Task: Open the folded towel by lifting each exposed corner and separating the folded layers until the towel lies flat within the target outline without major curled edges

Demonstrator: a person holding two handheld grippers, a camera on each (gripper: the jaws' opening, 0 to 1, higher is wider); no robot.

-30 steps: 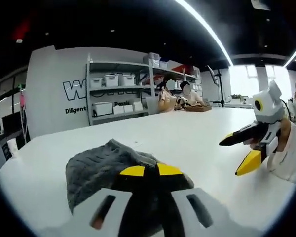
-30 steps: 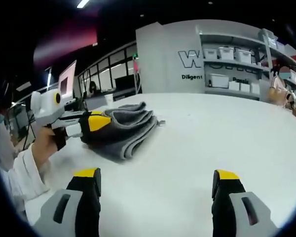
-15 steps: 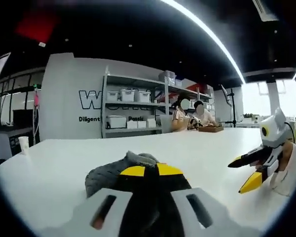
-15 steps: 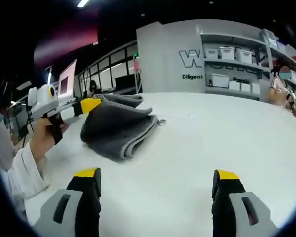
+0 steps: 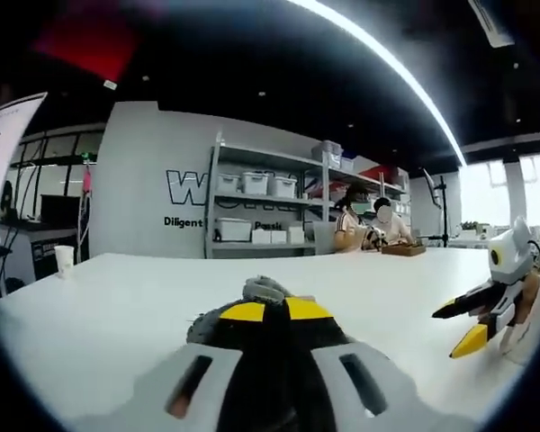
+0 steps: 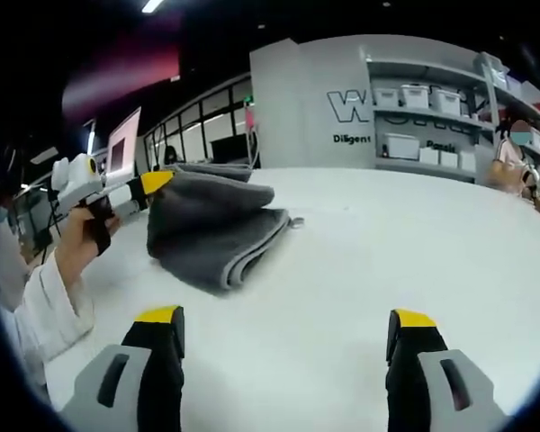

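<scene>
The left claw (image 5: 265, 312) has its yellow-tipped jaws pressed together on a fold of the grey towel (image 6: 211, 229), and in the right gripper view that same claw (image 6: 153, 183) is seen from the side, pinching the towel's top layer at its near-left edge and holding that edge raised off the stack beneath. The lifted layer slopes from the raised edge down toward the right, where the lower folds lie on the white counter (image 6: 360, 261) with their rounded fold line facing the right claw. The right claw (image 6: 283, 337) stands wide open with nothing between its jaws, low over the counter and well apart from the towel, which lies ahead of it and to its left. So the left hand is plainly the nearer one, and peeling the top layer looks a matter of carrying it away from the fold line. The left gripper view gives only a bunched hump of towel (image 5: 261, 292) just past the jaws, but it shows the right claw (image 5: 463, 324) open off to the right; the layering reads only in the right gripper view. No target outline is discernible on the counter.
</scene>
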